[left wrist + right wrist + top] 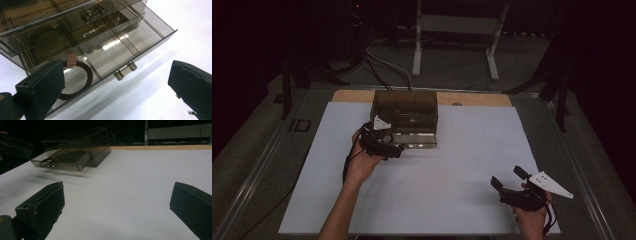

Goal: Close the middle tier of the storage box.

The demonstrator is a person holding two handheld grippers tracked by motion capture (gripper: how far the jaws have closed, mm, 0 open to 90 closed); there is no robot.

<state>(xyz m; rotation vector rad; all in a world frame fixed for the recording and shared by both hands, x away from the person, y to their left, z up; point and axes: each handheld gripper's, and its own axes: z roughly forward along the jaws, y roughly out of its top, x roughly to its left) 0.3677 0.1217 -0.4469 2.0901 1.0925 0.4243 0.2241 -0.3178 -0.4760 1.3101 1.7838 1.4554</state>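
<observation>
Smoked clear-plastic drawer box (406, 112) at the far middle of the white surface (462, 165), one drawer (120, 50) pulled out toward the near side. Three compartments counted in that drawer from the left gripper view, split by two clear dividers; box interior behind it murky with reflections, contents hard to read. One dark braided hair tie (81, 78) with a small pinkish tag, lying flat in the end compartment of the open drawer, lower part hidden behind a black jaw. One small clear handle (125, 70) on the drawer front; a second handle (93, 13) on the closed drawer above.

Left hand-held gripper (398, 149) just beside the near left corner of the box, over the open drawer, jaws spread wide, nothing between them. Right hand-held gripper (508, 182) at the near right of the surface, well apart from the box, jaws likewise wide and empty. Two hand-held grippers, two hands, each forearm cut off at the near edge. Room beyond dark; table legs faintly visible.
</observation>
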